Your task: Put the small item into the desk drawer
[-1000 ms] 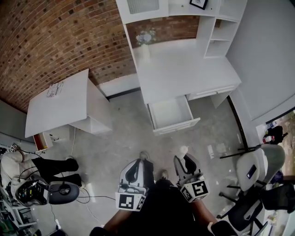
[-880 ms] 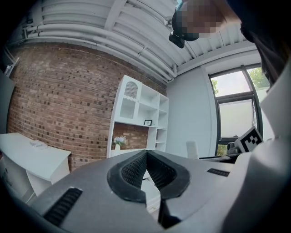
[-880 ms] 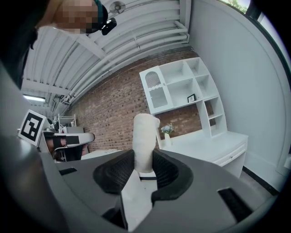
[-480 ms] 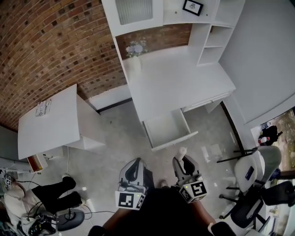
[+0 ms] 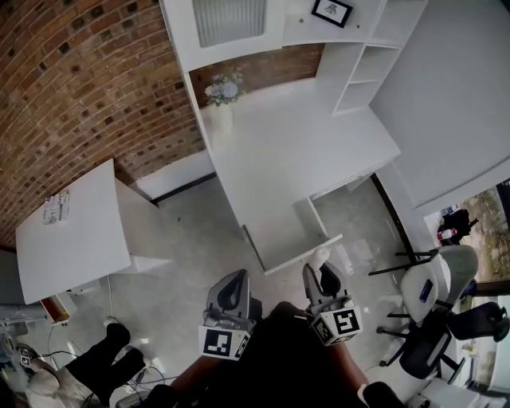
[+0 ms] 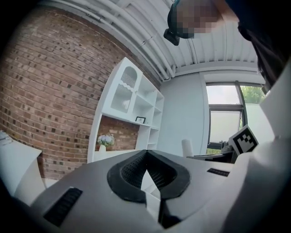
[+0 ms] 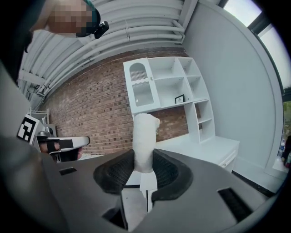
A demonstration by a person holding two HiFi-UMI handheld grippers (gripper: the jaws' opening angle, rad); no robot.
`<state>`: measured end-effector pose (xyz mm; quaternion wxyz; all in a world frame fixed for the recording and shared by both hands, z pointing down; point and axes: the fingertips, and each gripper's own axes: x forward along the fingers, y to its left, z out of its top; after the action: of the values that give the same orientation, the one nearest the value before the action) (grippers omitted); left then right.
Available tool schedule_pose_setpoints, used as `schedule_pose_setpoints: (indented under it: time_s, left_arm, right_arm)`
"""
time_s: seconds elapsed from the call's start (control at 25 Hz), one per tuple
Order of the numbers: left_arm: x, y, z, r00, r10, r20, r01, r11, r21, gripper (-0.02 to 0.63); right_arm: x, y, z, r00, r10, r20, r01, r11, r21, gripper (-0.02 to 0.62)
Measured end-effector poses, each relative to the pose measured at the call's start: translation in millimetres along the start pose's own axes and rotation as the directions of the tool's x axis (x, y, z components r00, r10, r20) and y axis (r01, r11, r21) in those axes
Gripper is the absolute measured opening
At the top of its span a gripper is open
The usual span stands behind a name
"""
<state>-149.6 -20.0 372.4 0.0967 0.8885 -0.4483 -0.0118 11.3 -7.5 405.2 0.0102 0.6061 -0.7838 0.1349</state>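
My right gripper (image 5: pixel 320 269) is shut on the small item (image 5: pixel 319 256), a white, stubby cylinder that stands upright between the pads (image 7: pixel 144 136). It hovers just short of the front panel of the open desk drawer (image 5: pixel 283 235), which is pulled out of the white desk (image 5: pixel 295 151) and looks empty. My left gripper (image 5: pixel 237 280) hangs beside it, to the left of the drawer, over the floor. In the left gripper view its jaws (image 6: pixel 146 159) meet with nothing between them.
A vase of flowers (image 5: pixel 223 92) stands at the desk's back left, under white shelves with a framed picture (image 5: pixel 331 9). A white side table (image 5: pixel 68 235) is at the left, an office chair (image 5: pixel 434 291) at the right. A person's legs (image 5: pixel 103 358) lie at the lower left.
Both grippers have come forward toward the desk, and the open drawer now lies just ahead of them. The right gripper keeps its hold on the white item.
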Motion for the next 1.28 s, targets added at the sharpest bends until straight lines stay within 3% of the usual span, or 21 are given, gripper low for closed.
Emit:
schedule_pose_setpoints:
  time_s: [0.32,0.68,0.88,1.0,1.28]
  left_arm:
    - [44.8,2.7,-1.3,1.000,-0.020,-0.015,0.020,1.000,0.014,0.023]
    - [103.2,-8.7,-3.6,0.997,0.066,-0.030,-0.066,0.998,0.002,0.023]
    - [133.6,-12.7,-2.1,0.993,0.114,-0.026,-0.115,0.992,-0.045,0.023]
    - [146.5,-14.9,-13.3,0.992,0.117,-0.041,-0.118,0.993,-0.013,0.023]
    - [173.1,-12.8,-30.1,0.986,0.153,-0.068,-0.156,0.987,-0.043,0.023]
  right_arm:
    - [41.3,-41.3,-10.6,0.998,-0.026,-0.051,0.026,1.000,-0.008,0.141]
    - [94.4,-108.1,-29.6,0.992,0.024,-0.123,-0.025,1.000,-0.010,0.141]
    - [125.9,-139.8,-59.3,0.979,0.049,-0.196,-0.050,0.999,0.000,0.141]
    - [141.0,-156.3,-81.1,0.969,0.060,-0.240,-0.059,0.998,0.014,0.141]
    - [172.3,-190.2,-145.6,0.933,0.060,-0.354,-0.043,0.997,0.057,0.141]
